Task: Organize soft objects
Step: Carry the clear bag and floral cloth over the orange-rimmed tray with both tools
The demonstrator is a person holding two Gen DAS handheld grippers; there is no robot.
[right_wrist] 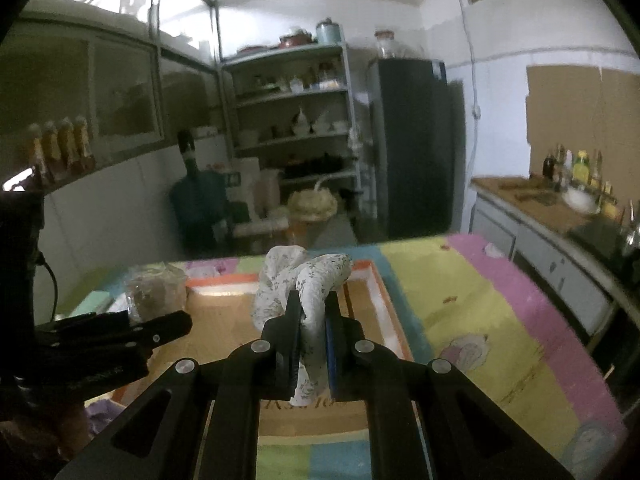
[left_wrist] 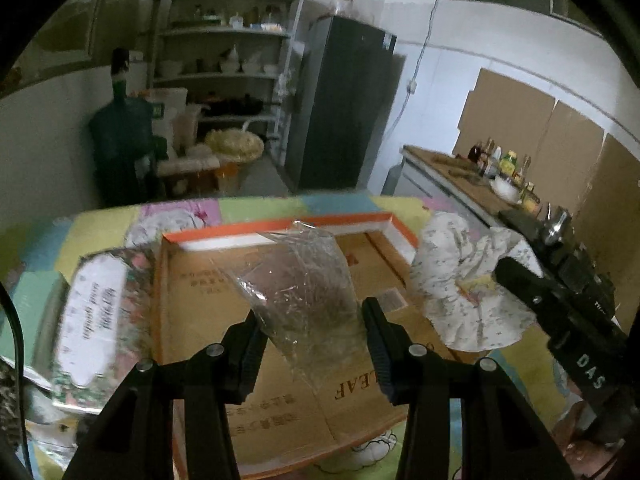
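I read "DAS" in white capitals on the black body of my right gripper (left_wrist: 520,280), seen from my left wrist camera. On the flat brown cardboard tray with the orange rim (left_wrist: 280,408), upside down to me, stand the brown letters "LEAF", the start of the word hidden under the clear crumpled plastic bag (left_wrist: 304,292). The small rows of print on that cardboard are too blurred to read. The white oval label on the flowery packet (left_wrist: 94,320) carries cursive script I can't make out.

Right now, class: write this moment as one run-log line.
left gripper: shut on clear plastic bag | right gripper: shut on floral cloth | both above cardboard tray
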